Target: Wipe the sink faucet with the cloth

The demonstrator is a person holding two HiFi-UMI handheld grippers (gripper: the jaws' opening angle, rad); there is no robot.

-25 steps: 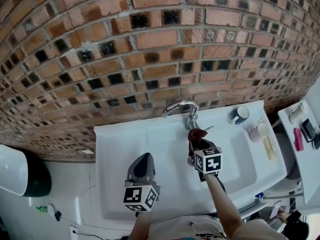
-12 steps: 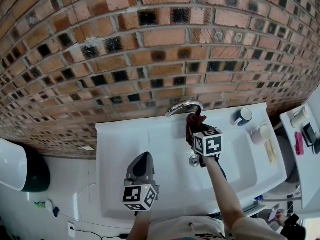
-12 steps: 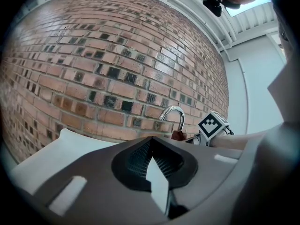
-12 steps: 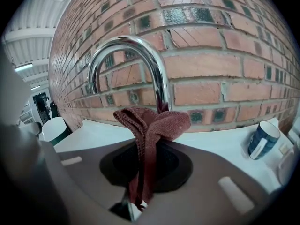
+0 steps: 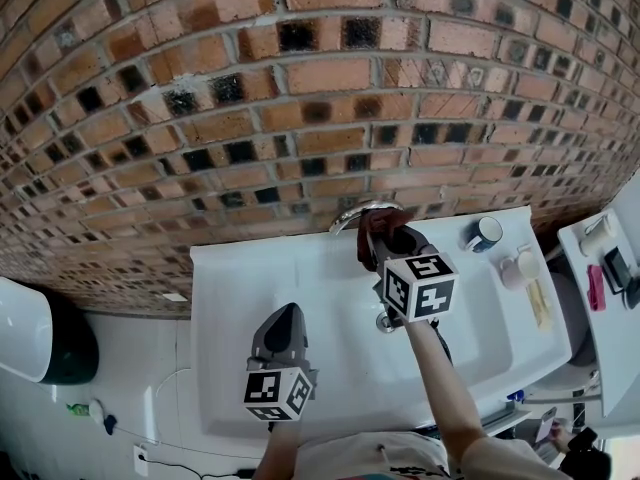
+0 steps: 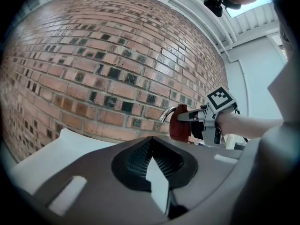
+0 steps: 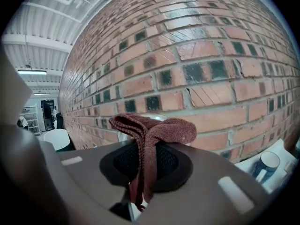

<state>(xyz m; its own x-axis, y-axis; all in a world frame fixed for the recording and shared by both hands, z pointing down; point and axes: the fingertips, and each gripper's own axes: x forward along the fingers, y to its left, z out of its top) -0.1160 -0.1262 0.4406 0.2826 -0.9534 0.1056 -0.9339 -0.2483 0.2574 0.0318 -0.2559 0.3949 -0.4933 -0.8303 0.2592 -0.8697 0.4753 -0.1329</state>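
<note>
I am holding the right gripper up at the faucet, its jaws pinching a fold of the reddish-brown cloth, which is draping over the top of the spout's arch. The left gripper is hovering over the sink with its jaws pressed together on nothing. My worry is the thin pinch: a hard rub could drag the cloth free, or let the bare jaws scrape the chrome. A wide sweep rightward could knock the mug.
</note>
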